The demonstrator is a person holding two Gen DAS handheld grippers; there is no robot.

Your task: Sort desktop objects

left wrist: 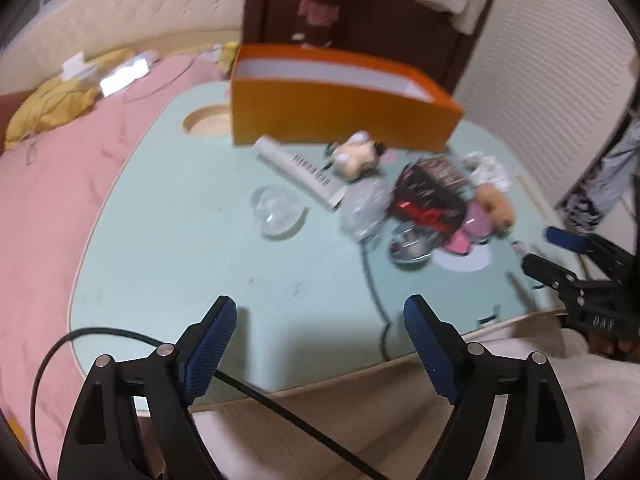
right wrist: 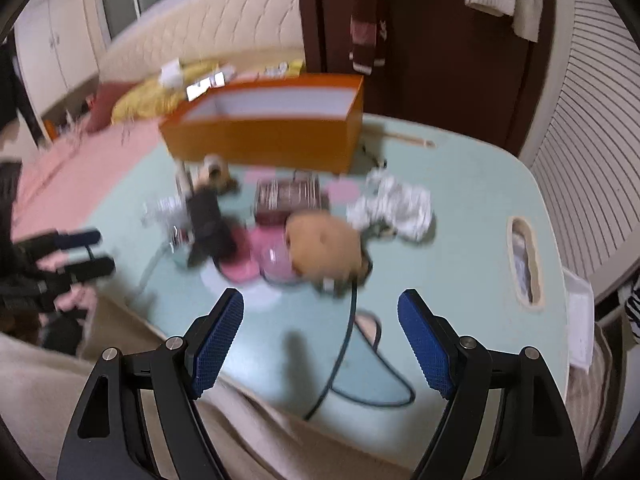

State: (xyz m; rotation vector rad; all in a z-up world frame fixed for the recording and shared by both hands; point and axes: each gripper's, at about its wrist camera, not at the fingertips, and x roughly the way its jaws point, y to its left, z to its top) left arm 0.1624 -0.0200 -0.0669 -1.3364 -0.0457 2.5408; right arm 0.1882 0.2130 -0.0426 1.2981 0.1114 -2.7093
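Left wrist view: left gripper [left wrist: 320,320] spread wide, empty, low centre over pale green tabletop [left wrist: 180,240]. Open orange cardboard box [left wrist: 340,116] upper centre; white printed tube [left wrist: 300,172] below it, lettering blurred, possibly unreadable text.

Right wrist view: right gripper [right wrist: 320,316] spread, empty. Tan round plush [right wrist: 324,248] mid-frame, touching pink item [right wrist: 256,256].

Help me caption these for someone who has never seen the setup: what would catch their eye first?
The bright orange box stands open-topped at the far side of the pale green table. In front of it lies a jumble of small things: a white tube, a tan plush toy, a dark snack packet and a clear plastic piece off to the left. Both blue-padded claws, left and right, hover open and empty near the table's front edge.
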